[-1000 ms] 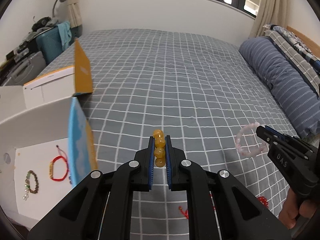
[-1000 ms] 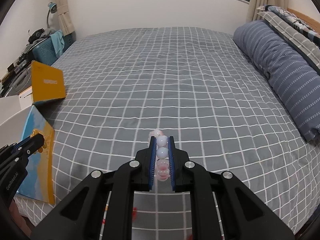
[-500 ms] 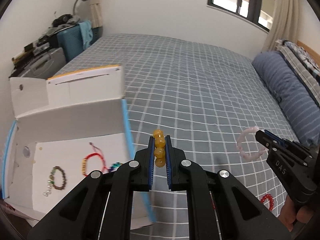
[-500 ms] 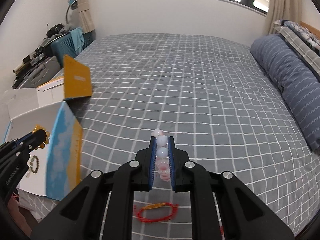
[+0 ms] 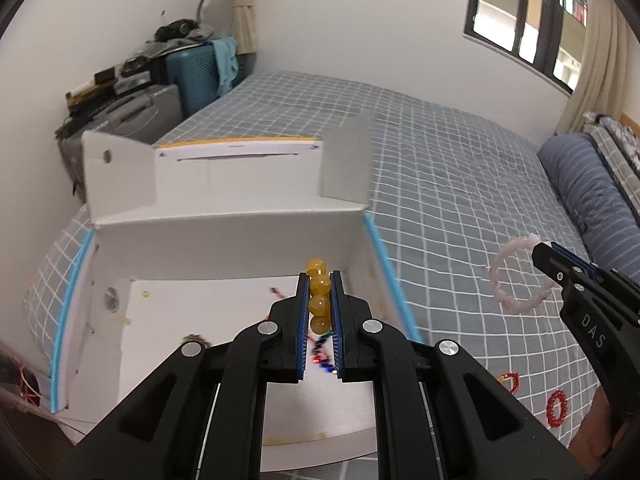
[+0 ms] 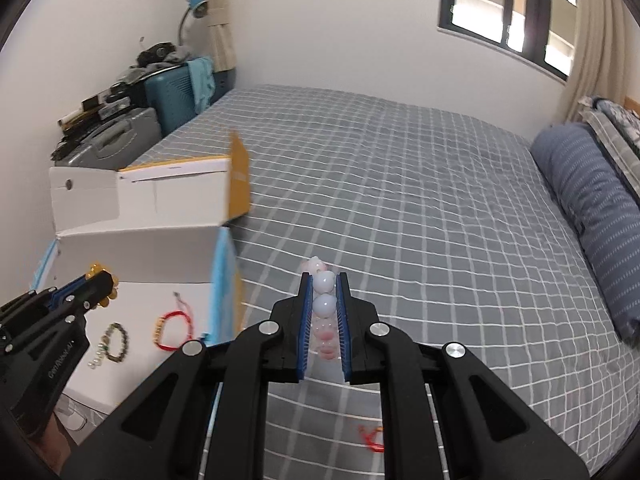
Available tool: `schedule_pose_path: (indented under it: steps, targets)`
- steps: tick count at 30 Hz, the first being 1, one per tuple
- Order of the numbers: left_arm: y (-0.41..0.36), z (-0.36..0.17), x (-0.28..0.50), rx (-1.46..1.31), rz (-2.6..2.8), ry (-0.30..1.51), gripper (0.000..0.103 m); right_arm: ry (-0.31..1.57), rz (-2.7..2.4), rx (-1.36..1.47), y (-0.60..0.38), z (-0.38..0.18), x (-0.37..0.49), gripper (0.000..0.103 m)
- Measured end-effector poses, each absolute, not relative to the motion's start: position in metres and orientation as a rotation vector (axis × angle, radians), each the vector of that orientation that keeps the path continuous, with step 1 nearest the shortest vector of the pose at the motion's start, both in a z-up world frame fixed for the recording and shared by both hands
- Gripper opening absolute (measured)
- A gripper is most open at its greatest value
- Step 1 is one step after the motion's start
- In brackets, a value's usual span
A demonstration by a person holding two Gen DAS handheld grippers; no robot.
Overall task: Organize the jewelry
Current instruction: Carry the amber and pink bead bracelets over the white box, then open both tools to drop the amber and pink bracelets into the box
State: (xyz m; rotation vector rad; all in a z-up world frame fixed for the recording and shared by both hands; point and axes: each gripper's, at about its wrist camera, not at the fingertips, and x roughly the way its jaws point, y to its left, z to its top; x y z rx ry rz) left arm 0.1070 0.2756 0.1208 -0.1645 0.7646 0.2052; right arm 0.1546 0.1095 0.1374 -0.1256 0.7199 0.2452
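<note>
The left gripper (image 5: 319, 312) pinched the amber bead bracelet (image 5: 319, 294); the right gripper (image 6: 323, 312) pinched the pale pink bead bracelet (image 6: 323, 296). Both judged light, slippery, limp; bead-gripped above the white open box (image 5: 224, 240).

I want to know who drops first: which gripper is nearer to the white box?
Left. The left gripper hangs over the white box; the right gripper is beside it, over the bed.

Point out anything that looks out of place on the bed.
Red bracelets and a red cord lie loose on the bedspread, outside the box where the other jewelry sits.
</note>
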Motion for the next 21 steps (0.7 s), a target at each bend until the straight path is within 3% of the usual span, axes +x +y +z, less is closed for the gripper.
schedule_pose_path:
  steps: [12, 21]
  targets:
    - [0.35, 0.117, 0.071, -0.23, 0.294, 0.772, 0.009, 0.701, 0.357, -0.188, 0.208, 0.135, 0.122, 0.011]
    - [0.389, 0.073, 0.077, -0.264, 0.365, 0.893, 0.009, 0.783, 0.391, -0.214, 0.244, 0.097, 0.13, 0.011]
